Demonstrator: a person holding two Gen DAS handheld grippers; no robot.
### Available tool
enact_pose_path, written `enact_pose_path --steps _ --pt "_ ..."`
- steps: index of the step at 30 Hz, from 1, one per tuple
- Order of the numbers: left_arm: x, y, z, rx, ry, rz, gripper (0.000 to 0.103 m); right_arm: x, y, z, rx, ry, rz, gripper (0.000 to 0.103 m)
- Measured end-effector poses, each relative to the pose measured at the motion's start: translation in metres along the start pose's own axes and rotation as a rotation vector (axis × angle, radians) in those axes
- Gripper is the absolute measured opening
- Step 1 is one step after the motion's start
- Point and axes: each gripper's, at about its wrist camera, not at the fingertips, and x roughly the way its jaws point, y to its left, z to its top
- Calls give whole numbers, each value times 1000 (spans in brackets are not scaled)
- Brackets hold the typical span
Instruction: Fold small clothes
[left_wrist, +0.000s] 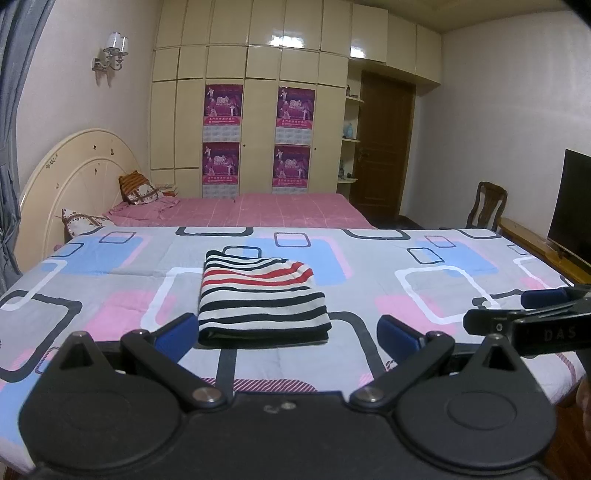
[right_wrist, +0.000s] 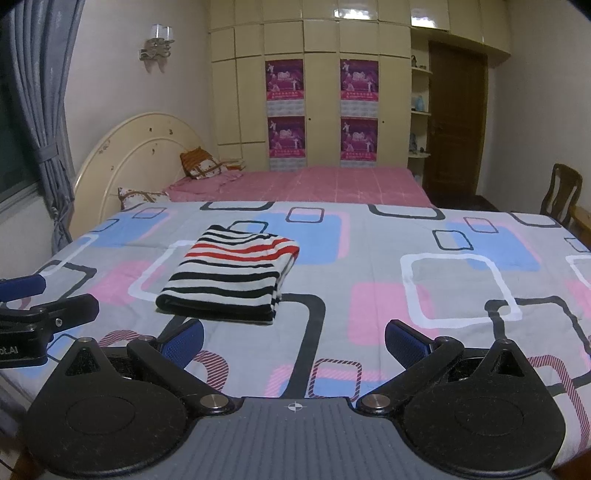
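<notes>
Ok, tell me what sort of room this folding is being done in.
Almost certainly a home bedroom: a bed with a cream arched headboard and pink sheet, a tall built-in wardrobe behind it, and the folded striped garment lying on a patterned quilt.

L gripper (left_wrist: 288, 332): wide open, holding nothing, level | R gripper (right_wrist: 294, 338): wide open, holding nothing, level

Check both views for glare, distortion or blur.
Left wrist view: ceiling light glares off the glossy cupboard doors; fisheye bends the walls; the striped top is sharp. Right wrist view: same glare on the cupboard doors, dark corners, striped top sharp, curtain bowed.
</notes>
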Motion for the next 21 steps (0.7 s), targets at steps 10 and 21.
enact_pose_path --steps 10,21 --pt "-1 0 1 1 0 1 103 -1 -1 0 -3 -1 4 103" --pt "-1 0 2 2 1 2 103 -2 -4 0 -8 -4 12 103"
